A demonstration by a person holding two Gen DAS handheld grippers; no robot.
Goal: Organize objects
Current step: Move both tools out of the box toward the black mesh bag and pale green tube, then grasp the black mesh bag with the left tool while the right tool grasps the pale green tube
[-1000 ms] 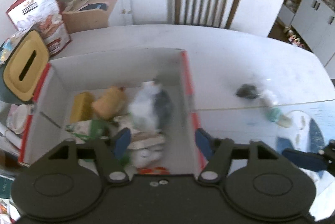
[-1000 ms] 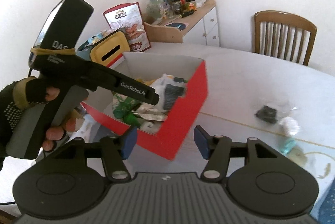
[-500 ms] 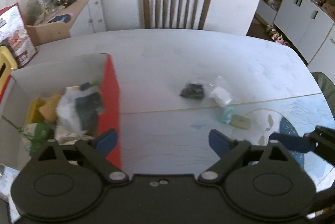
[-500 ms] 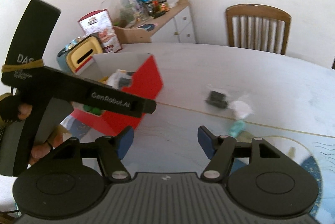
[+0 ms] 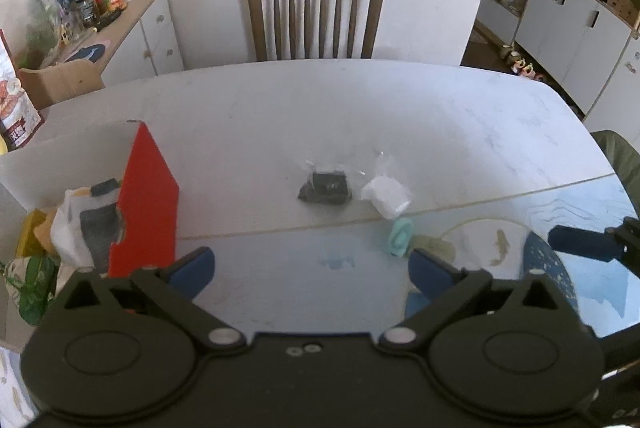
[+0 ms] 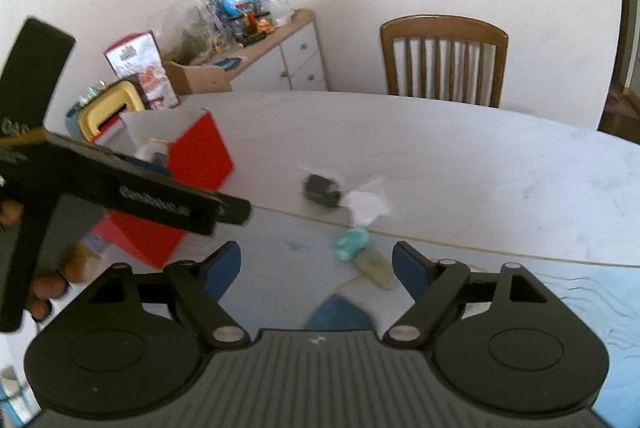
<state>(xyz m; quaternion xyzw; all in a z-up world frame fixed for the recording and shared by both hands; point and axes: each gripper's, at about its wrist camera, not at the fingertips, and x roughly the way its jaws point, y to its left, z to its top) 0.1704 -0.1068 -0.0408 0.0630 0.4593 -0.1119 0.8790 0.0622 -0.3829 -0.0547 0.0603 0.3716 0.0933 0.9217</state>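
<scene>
White tabletop [image 5: 400, 115] spreads wide and bare beyond both pairs of fingers, out to its curved far edge by a wooden chair [image 5: 316, 15]. Left gripper [image 5: 312, 266]: jaws opening, spread wide, nothing between them. Ahead of its fingertips lie a dark packet [image 5: 326, 187] and a white packet [image 5: 387, 197] side by side; a teal piece [image 5: 401, 238] sits nearer, just beside the right finger. Beyond its left finger stands the red-sided box [image 5: 146, 199], already holding items. Right gripper [image 6: 316, 268]: jaws opening, empty, with the teal piece [image 6: 351, 244] ahead between the fingertips.
</scene>
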